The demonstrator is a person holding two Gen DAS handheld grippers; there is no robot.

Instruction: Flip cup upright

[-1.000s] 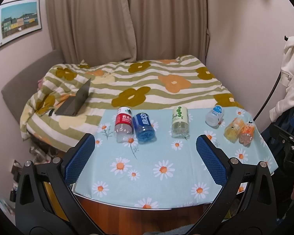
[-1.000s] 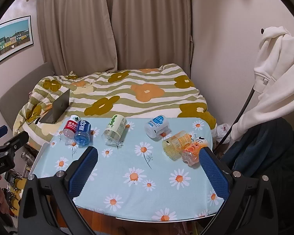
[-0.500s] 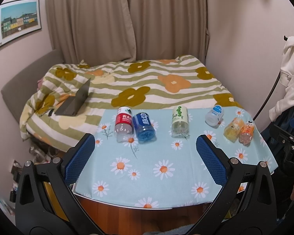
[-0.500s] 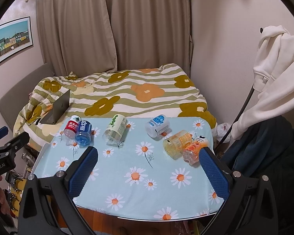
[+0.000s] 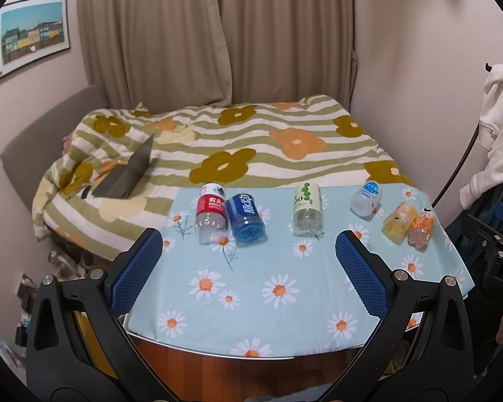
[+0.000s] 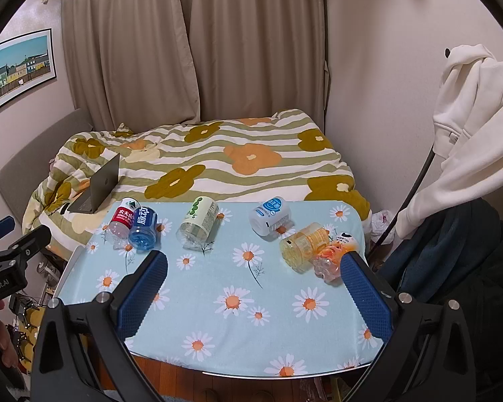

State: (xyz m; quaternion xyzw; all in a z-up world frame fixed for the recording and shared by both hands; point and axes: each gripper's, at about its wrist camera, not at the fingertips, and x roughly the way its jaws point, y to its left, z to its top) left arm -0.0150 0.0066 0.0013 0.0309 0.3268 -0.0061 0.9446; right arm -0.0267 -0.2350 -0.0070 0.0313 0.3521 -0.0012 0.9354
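Several cut-off plastic bottle cups lie on their sides on the daisy-print table (image 5: 278, 301): a red-label one (image 5: 211, 212), a blue one (image 5: 246, 217), a green-white one (image 5: 306, 209), a white-blue one (image 5: 365, 199), a yellow one (image 5: 399, 222) and an orange one (image 5: 421, 227). They also show in the right wrist view: red (image 6: 120, 221), blue (image 6: 144, 227), green-white (image 6: 199, 222), white-blue (image 6: 270, 214), yellow (image 6: 303, 246), orange (image 6: 332, 258). My left gripper (image 5: 248, 251) is open and empty above the near table. My right gripper (image 6: 255, 274) is open and empty, its right finger close to the orange cup.
A bed with a flowered striped duvet (image 5: 251, 140) lies behind the table, with an open laptop (image 5: 127, 174) on it. A white hoodie (image 6: 469, 107) hangs at the right. Curtains cover the back wall. The left gripper's body (image 6: 6, 258) shows at the left of the right wrist view.
The right gripper has crept slightly forward toward the table. The left gripper and the cups have not moved.
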